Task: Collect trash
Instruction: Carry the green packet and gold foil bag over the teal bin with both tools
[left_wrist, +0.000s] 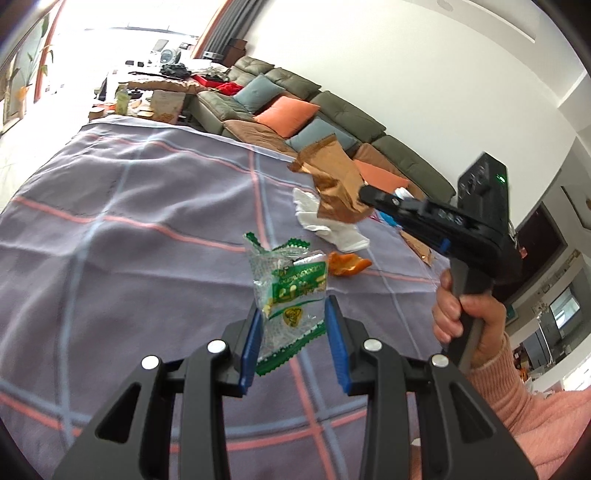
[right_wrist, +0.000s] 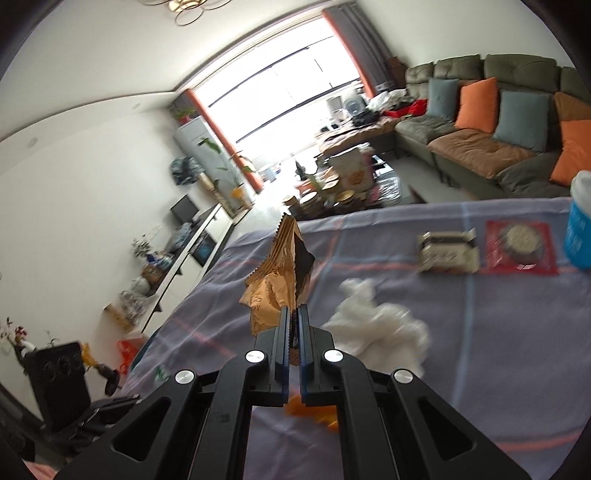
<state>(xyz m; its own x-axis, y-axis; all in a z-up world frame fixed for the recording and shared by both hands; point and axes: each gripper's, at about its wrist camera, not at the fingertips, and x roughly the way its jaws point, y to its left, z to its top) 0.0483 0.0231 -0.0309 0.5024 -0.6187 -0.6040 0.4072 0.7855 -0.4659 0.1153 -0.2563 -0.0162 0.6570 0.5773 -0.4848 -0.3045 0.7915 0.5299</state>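
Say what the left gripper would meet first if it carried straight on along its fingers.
The left gripper already holds a green snack wrapper. Beyond it, probably the orange peel on the plaid cloth, or the cloth itself just short of it; depth is unclear in the fisheye view.

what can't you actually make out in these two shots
- Printing on the brown wrapper in the right claw: crumpled and blurred in the right wrist view.
- Boxed snack and red packet: motion blur hides their labels.
- Blue and white container: cut off by the right edge.
- Orange scrap: mostly hidden behind the claw's linkage.
- Green snack bag in the left claw: text too small to read.
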